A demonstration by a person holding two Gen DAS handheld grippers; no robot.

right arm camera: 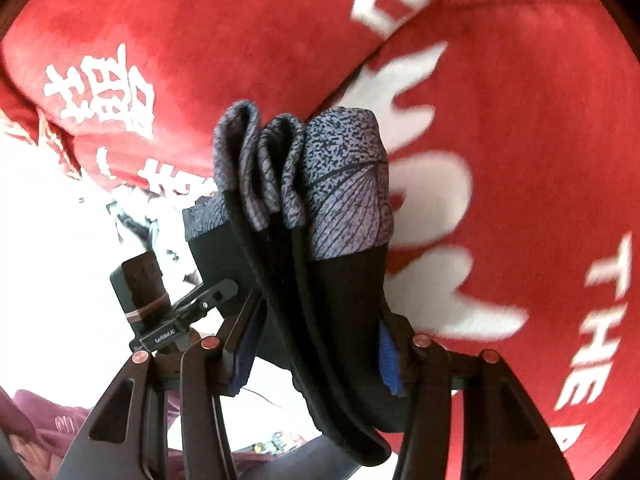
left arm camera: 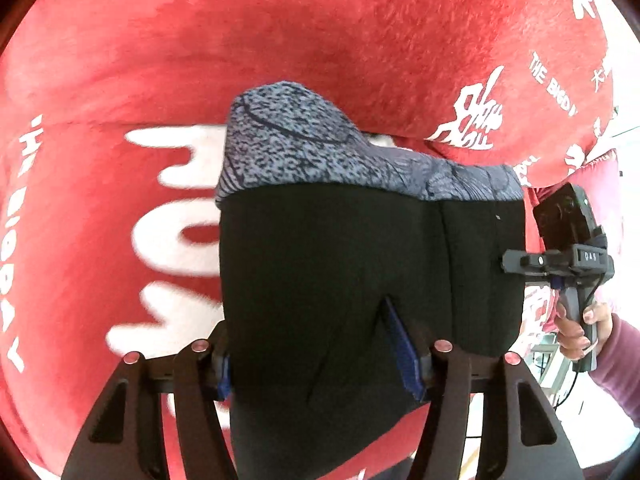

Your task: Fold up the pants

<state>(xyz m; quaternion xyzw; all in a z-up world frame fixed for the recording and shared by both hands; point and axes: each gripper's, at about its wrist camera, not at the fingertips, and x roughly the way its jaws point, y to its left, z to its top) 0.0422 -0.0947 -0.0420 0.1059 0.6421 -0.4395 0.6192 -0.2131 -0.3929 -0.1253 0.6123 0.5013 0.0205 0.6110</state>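
Red fleece blanket with white lettering [left arm camera: 120,60] underneath. Folded black pants with grey speckled cuffs [left arm camera: 340,264] clamped half-wide by left gripper [left arm camera: 320,360] and right gripper [right arm camera: 316,356]. Layers could get fanned apart, bundle slipped if squeeze eased.

- Setting: an indoor domestic room, most likely a bedroom or living area.
- Evidence: a plush red blanket [left arm camera: 280,32] with large white printed lettering and characters covers the work surface and fills most of both views.
- Evidence: soft bedding-type fabric, bunched at the blanket's edge.
- Limit: the area beyond the blanket is overexposed white; no furniture can be identified.
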